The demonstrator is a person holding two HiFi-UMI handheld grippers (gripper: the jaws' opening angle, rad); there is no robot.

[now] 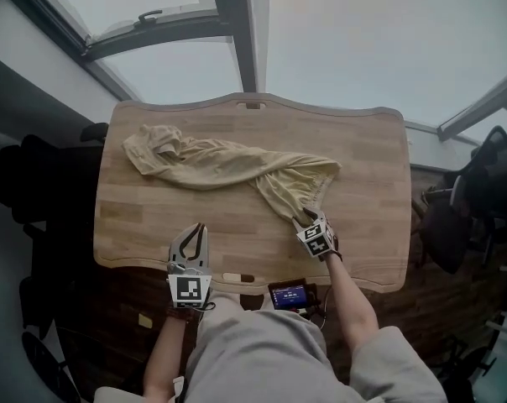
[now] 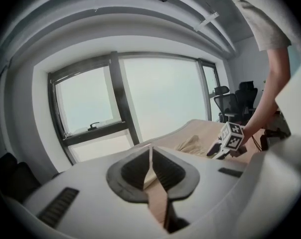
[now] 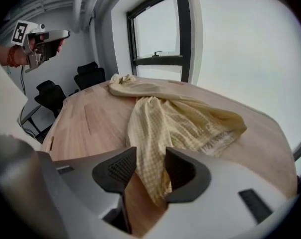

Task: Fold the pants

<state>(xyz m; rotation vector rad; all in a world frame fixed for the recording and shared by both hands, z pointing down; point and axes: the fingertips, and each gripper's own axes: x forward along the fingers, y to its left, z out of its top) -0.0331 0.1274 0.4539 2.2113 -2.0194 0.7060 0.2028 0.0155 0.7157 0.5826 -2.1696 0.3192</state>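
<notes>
Head view: crumpled pale-yellow checked fabric pants [image 1: 228, 166] sprawl across the wooden tabletop [image 1: 136, 225], right tongs [image 1: 306, 222] at their near end. Left gripper view: left tongs [image 2: 151, 158] closed, empty. Right gripper view: jaws wide apart, pants end between them, ungripped.

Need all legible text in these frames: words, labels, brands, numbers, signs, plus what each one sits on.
No legible text in any view.
Small lit screen in front of the person: blue display, characters too small to read.
Left marker cube, right marker cube: black-and-white square patterns only, no letters or digits.
</notes>
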